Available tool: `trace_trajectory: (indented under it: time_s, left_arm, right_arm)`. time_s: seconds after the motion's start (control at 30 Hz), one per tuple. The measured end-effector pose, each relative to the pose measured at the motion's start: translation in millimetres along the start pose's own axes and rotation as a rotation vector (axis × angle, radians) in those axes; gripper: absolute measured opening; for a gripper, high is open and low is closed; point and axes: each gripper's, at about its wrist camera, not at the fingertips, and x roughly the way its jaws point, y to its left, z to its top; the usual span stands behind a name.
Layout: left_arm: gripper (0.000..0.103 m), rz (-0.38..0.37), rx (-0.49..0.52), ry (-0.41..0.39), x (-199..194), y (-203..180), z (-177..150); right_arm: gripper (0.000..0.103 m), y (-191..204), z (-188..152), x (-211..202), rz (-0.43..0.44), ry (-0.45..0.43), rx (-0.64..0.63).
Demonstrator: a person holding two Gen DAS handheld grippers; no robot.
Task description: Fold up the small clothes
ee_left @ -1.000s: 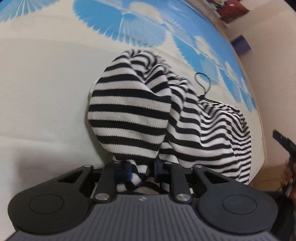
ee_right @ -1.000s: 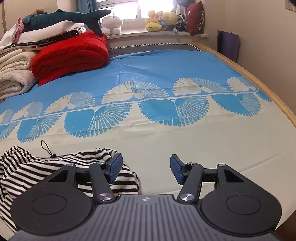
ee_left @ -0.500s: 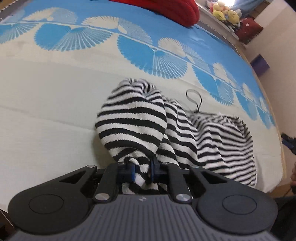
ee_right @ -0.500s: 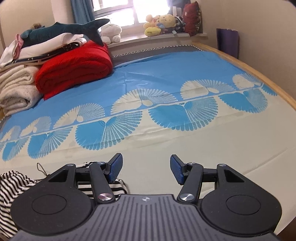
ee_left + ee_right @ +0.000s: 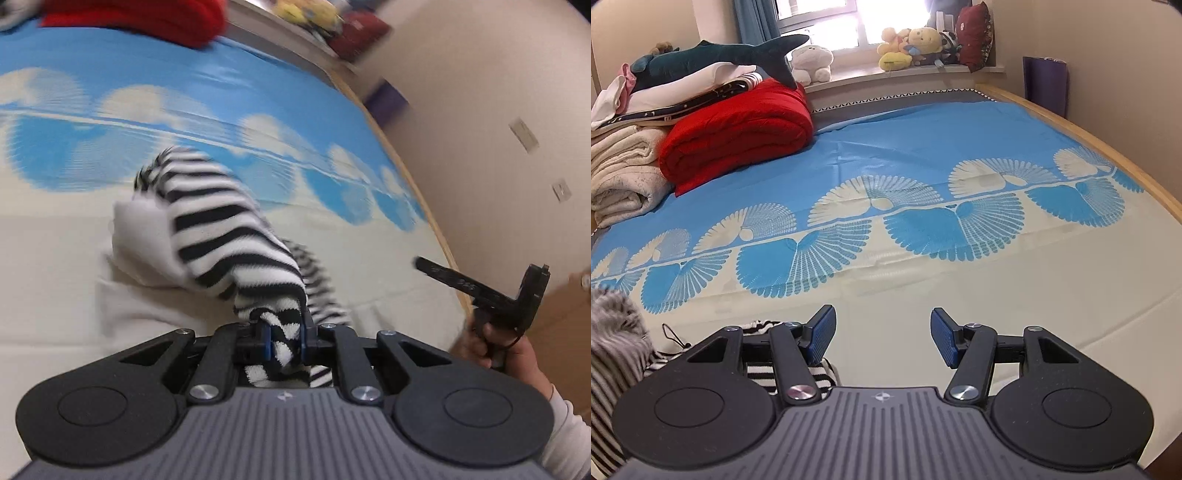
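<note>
The left gripper [image 5: 286, 341] was pinched tight on the striped top [image 5: 229, 236], which stretched up the middle of the frame, while the right gripper [image 5: 882, 336], fingers apart and empty, sat just right of it.

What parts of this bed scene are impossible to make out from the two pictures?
- Striped garment: left wrist view, motion blur smears it; what kind of clothing it is cannot be told.
- Its lower part: right wrist view, cut off by the left edge and hidden under the right gripper.
- Plush toys on the windowsill: right wrist view, too small, backlit.
</note>
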Motion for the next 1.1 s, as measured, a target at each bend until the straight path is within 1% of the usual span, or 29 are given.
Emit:
trace_trajectory:
  time_s: [0.07,0.17,0.23,0.27,0.3,0.33,0.37,0.4,0.43,0.47,0.5,0.53,0.57,0.63,0.7,0.73,0.77,0.8,0.9,0.93,0.97,1.0,1.03,1.07,1.1]
  left_arm:
    - [0.013,-0.019,0.017,0.032,37,-35,5]
    - [0.014,-0.007,0.036,0.051,88,-82,6]
    - [0.018,0.045,0.059,0.054,117,-105,2]
    - [0.027,0.068,0.095,0.063,132,-119,0]
    - [0.032,0.054,0.124,0.084,142,-127,-3]
    - [0.033,-0.001,0.145,0.112,149,-131,-3]
    - [0.034,-0.032,0.150,0.107,146,-132,-2]
    - [0.041,-0.041,0.148,0.072,136,-131,0]
    - [0.047,-0.049,0.138,0.015,119,-125,4]
    - [0.058,-0.051,0.124,-0.030,104,-115,8]
    - [0.058,-0.040,0.108,-0.075,88,-103,11]
    - [0.058,-0.024,0.090,-0.100,75,-90,14]
    - [0.058,-0.004,0.067,-0.109,66,-76,17]
    - [0.058,0.060,0.019,-0.104,51,-47,15]
    - [0.058,0.136,0.021,-0.075,41,-25,7]
    - [0.058,0.164,0.036,-0.057,39,-18,5]
    - [0.058,0.193,0.057,-0.038,36,-13,0]
    - [0.058,0.215,0.080,-0.018,33,-7,-4]
    - [0.058,0.266,0.148,0.015,24,-2,-17]
    - [0.058,0.272,0.159,0.017,23,-2,-19]
    - [0.058,0.267,0.165,0.017,21,-1,-21]
    - [0.058,0.262,0.167,0.018,19,-1,-21]
    - [0.058,0.257,0.170,0.019,20,-2,-20]
    - [0.058,0.252,0.175,0.022,22,-3,-20]
    - [0.058,0.248,0.181,0.025,25,-7,-20]
  right_arm:
    - [0.059,-5,-3,-2,-0.004,0.009,-0.001]
    - [0.059,-14,-7,-5,-0.008,0.017,-0.001]
    - [0.059,-19,-8,-6,-0.010,0.016,-0.006]
    - [0.059,-21,-8,-7,-0.009,0.017,-0.007]
    - [0.059,-22,-8,-6,-0.008,0.020,-0.006]
    - [0.059,-24,-8,-6,-0.004,0.023,-0.006]
    - [0.059,-26,-8,-5,0.003,0.025,-0.004]
    - [0.059,-27,-8,-5,0.012,0.028,-0.001]
    - [0.059,-28,-8,-5,0.028,0.030,0.006]
    - [0.059,-28,-8,-4,0.046,0.034,0.015]
    - [0.059,-27,-8,-4,0.079,0.039,0.027]
    - [0.059,-26,-8,-3,0.119,0.043,0.037]
    - [0.059,-22,-9,-2,0.170,0.053,0.045]
    - [0.059,-12,-11,4,0.289,0.104,0.068]
    - [0.059,4,-14,13,0.415,0.181,0.074]
    - [0.059,14,-17,17,0.454,0.223,0.044]
    - [0.059,25,-21,22,0.469,0.263,-0.001]
    - [0.059,35,-26,26,0.464,0.305,-0.049]
    - [0.058,47,-44,43,0.347,0.431,-0.147]
    - [0.056,46,-47,44,0.337,0.449,-0.149]
    - [0.046,44,-48,42,0.352,0.455,-0.141]
    - [0.028,42,-47,38,0.382,0.454,-0.132]
    - [0.018,40,-47,34,0.425,0.452,-0.130]
    - [0.010,38,-46,28,0.471,0.449,-0.136]
    - [0.008,36,-46,20,0.499,0.429,-0.155]
